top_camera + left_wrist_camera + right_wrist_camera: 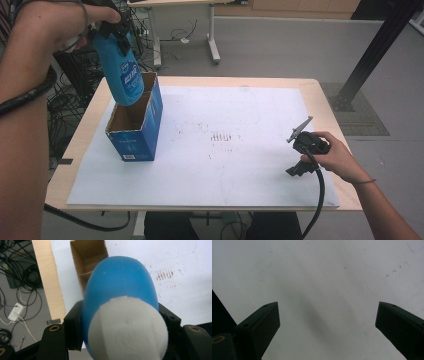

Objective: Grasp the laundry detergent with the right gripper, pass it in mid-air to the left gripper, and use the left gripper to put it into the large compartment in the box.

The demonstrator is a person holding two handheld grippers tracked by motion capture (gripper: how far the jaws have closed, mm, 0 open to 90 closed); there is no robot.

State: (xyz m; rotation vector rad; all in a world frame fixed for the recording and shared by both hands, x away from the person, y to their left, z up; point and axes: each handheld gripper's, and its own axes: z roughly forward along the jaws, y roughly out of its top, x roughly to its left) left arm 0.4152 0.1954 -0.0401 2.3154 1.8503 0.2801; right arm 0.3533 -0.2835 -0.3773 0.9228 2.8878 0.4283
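left gripper (120, 322): jaws clamp blue bottle (122, 70) above box (135, 120) | right gripper (327, 320): jaws wide, empty | risk: tilted bottle catches box divider, tips box

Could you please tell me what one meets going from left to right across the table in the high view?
Blue bottle held in the left gripper, above the open blue box → brown marks on the white sheet → right gripper.

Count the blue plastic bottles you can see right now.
1. The blue plastic bottle with a white cap is clamped in the left tool, held above the open blue cardboard box at the table's left. More could be hidden inside the box.
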